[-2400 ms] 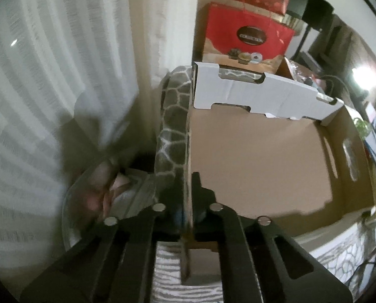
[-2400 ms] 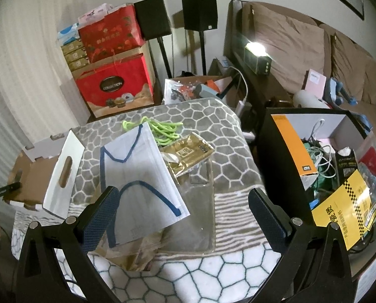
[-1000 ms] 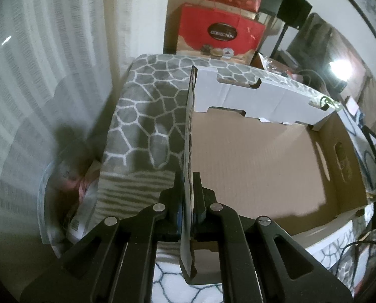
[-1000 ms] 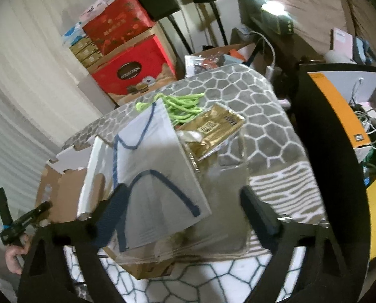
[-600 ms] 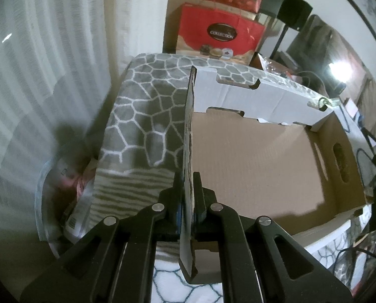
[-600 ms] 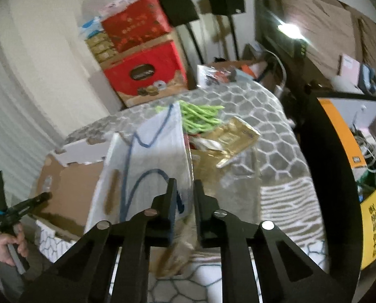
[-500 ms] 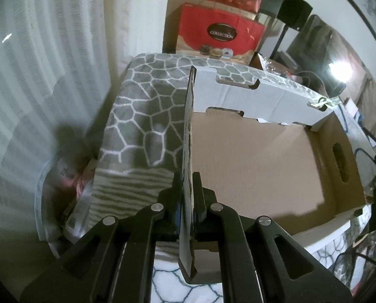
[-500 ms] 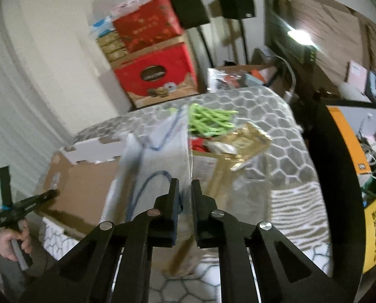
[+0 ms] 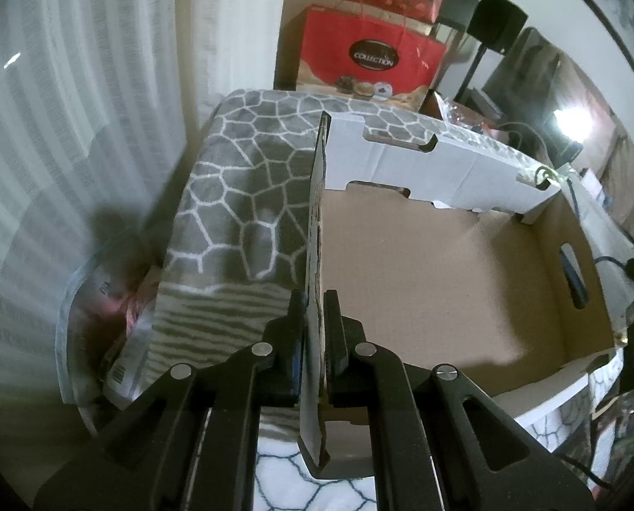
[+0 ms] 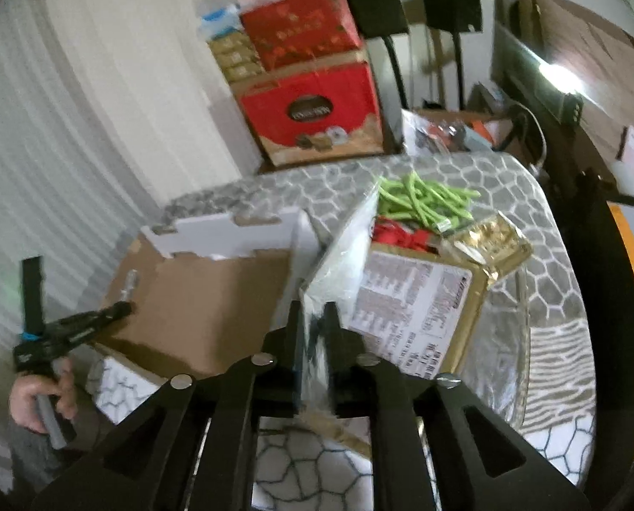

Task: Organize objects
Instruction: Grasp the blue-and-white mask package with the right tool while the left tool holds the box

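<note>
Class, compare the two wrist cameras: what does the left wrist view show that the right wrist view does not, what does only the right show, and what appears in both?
Only the left wrist view shows the left gripper clamped on the cardboard box wall, and the box's bare floor.

Only the right wrist view shows the right gripper pinching a clear plastic bag, plus green cords and a gold packet.

Both show the box, the honeycomb blanket and the red Collection box.

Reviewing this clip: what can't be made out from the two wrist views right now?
- Right wrist view: what the white plastic packet contains; motion blur, held edge-on in the right gripper.
- Right wrist view: the printed text on the gold-edged box; too small.
- Left wrist view: the pile under the blanket's left edge; dark, partly covered.
- Left wrist view: the cardboard box's near wall; hidden by the left gripper.
</note>
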